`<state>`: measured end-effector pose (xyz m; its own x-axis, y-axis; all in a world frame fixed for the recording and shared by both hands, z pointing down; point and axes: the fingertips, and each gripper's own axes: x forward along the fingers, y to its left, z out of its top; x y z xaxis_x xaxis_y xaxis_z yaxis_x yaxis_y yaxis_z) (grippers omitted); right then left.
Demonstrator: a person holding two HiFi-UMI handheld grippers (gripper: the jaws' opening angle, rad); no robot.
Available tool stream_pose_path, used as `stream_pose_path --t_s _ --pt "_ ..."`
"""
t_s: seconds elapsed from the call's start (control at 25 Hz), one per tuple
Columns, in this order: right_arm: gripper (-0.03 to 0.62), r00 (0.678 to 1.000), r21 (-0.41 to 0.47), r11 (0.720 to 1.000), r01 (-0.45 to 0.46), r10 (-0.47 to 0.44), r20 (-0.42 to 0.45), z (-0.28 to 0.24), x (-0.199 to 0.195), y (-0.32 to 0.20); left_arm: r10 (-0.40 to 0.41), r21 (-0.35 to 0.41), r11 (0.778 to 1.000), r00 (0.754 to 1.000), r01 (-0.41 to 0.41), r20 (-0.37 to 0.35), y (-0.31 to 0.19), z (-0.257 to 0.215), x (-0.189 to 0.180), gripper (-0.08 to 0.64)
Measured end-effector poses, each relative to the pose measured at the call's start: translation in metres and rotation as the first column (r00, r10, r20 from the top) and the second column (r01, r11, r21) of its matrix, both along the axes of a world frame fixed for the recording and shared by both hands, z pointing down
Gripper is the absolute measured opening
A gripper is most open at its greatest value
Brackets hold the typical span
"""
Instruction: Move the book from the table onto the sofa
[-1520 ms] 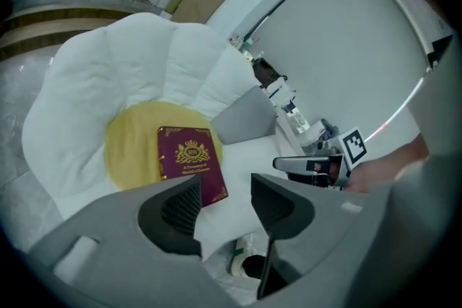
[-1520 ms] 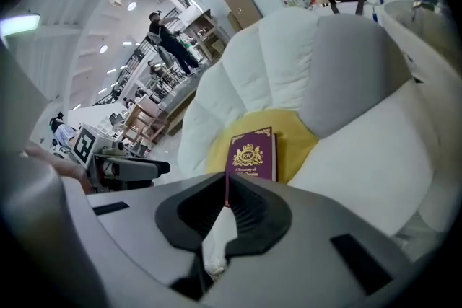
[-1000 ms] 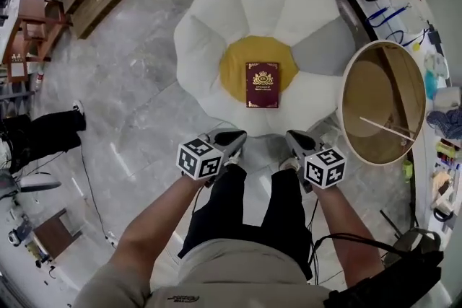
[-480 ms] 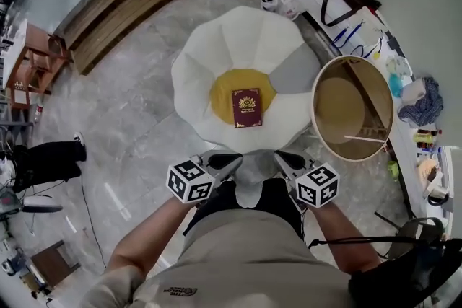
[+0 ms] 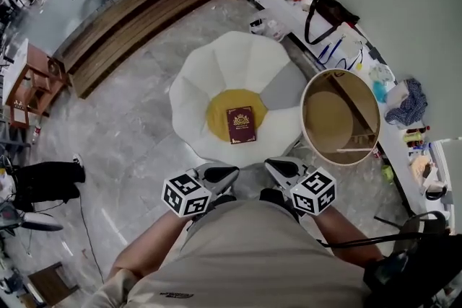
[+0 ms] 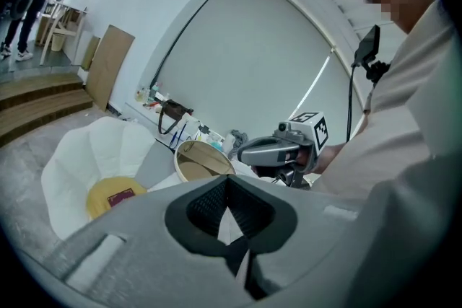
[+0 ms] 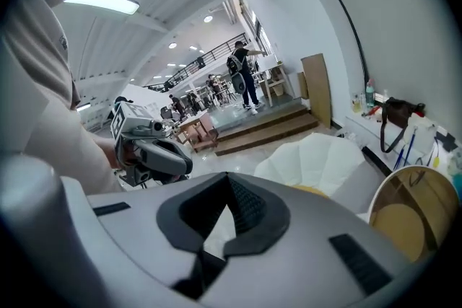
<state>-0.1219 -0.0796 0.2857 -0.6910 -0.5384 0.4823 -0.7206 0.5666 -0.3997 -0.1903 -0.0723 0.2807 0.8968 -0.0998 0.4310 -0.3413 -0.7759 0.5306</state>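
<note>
- Now both sets of jaws are pressed together with nothing between them: left gripper point(image 6: 228, 202) and right gripper point(image 7: 228, 205).
- Well ahead of both and apart from them, the dark red hardcover book with a gold emblem point(image 5: 240, 125) lies flat on the yellow centre cushion point(image 5: 216, 112) of the white petal-shaped sofa point(image 5: 216, 68).
- Its gold cover lettering is too small to read.
- Just right of the sofa stands a round white-rimmed wooden table point(image 5: 339, 115).

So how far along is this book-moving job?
It looks done: the book lies on the yellow centre of the sofa, off the round table beside it. Nothing is in hand; the left hand-held gripper and right hand-held gripper are shut and empty. Nothing seems left.
</note>
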Motion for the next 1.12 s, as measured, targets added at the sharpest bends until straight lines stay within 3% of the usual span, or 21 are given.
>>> stream_pose_path --t_s 0.32,0.72,1.12 --pt "0.012 0.999 0.024 0.999 -0.035 0.035 0.014 -0.022 -0.015 0.013 0.058 0.037 0.998 0.998 -0.057 -0.029 0.014 -0.015 -0.010 0.008" --pt "0.012 0.998 0.027 0.997 -0.069 0.070 -0.011 -0.024 -0.035 0.019 0.109 0.078 0.991 0.994 -0.110 0.021 0.013 -0.002 -0.027 0.008" --pt "0.012 0.994 0.015 0.994 -0.110 0.110 -0.017 -0.018 -0.037 0.010 0.139 0.054 0.989 0.990 -0.140 0.022 0.004 0.010 -0.026 0.008"
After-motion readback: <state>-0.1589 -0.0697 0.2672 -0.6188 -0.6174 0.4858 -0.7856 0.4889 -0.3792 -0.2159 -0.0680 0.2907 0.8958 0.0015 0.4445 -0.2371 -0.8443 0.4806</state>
